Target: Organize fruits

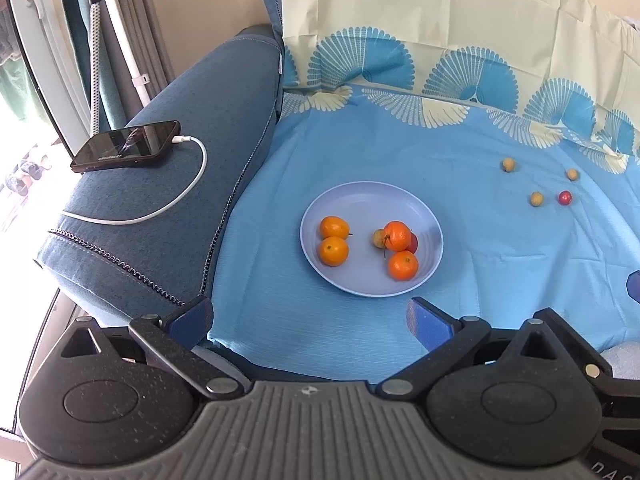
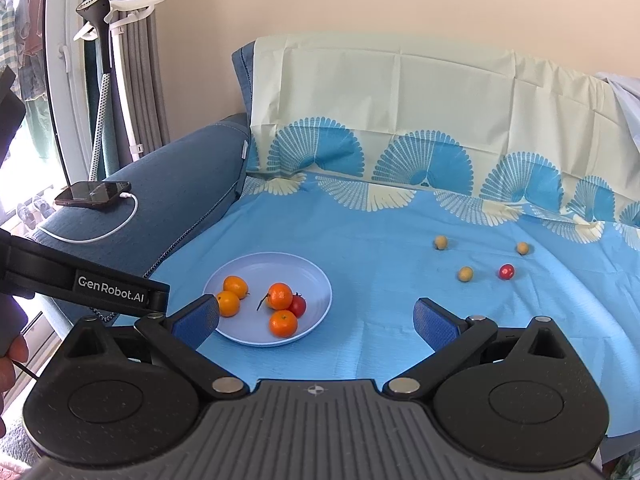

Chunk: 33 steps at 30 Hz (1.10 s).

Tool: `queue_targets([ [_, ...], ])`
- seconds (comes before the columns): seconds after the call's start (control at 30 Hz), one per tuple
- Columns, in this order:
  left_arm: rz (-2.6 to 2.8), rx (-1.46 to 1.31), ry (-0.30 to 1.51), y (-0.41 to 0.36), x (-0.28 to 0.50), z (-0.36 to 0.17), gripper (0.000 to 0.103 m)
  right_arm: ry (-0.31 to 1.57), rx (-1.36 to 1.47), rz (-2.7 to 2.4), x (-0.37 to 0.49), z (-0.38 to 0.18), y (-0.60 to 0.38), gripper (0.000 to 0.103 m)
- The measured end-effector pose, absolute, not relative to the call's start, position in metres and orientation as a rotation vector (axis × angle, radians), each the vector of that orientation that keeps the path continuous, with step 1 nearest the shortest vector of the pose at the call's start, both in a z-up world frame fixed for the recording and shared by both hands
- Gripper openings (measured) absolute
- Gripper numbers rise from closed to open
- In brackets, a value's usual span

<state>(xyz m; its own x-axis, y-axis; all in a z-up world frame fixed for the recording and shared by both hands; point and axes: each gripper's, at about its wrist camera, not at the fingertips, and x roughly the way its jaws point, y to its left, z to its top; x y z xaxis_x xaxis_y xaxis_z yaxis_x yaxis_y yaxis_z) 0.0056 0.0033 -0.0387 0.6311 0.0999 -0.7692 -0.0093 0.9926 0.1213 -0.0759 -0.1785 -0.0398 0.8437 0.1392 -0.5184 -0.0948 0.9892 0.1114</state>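
Note:
A pale blue plate lies on the blue cloth. It holds several oranges, a small yellow fruit and a red fruit. Out on the cloth to the right lie three small yellow fruits and one red fruit. My left gripper stands open just short of the plate, holding nothing. Open and empty too, my right gripper has its left finger over the plate's near-left rim.
A blue sofa arm at the left carries a phone on a white charging cable. The patterned cloth runs up the backrest. A garment steamer stand and curtains are at the far left. A hand holds the left gripper.

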Motion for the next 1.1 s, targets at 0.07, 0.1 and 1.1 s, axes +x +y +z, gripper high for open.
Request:
queue_targets([
  [0.07,0.061,0.112,0.891,0.002,0.007,-0.04,0.103,0.556,0.083,0.126,-0.075,-0.041,-0.18,0.102],
  [0.1,0.06,0.114,0.892,0.002,0.008,-0.04,0.103,0.558,0.084,0.126,-0.074,-0.042,-0.181,0.102],
  [1.1,-0.008,0.154,0.96,-0.067,0.088,-0.054,0.103,0.585,0.179,-0.08,-0.017,-0.073,-0.265,0.102],
])
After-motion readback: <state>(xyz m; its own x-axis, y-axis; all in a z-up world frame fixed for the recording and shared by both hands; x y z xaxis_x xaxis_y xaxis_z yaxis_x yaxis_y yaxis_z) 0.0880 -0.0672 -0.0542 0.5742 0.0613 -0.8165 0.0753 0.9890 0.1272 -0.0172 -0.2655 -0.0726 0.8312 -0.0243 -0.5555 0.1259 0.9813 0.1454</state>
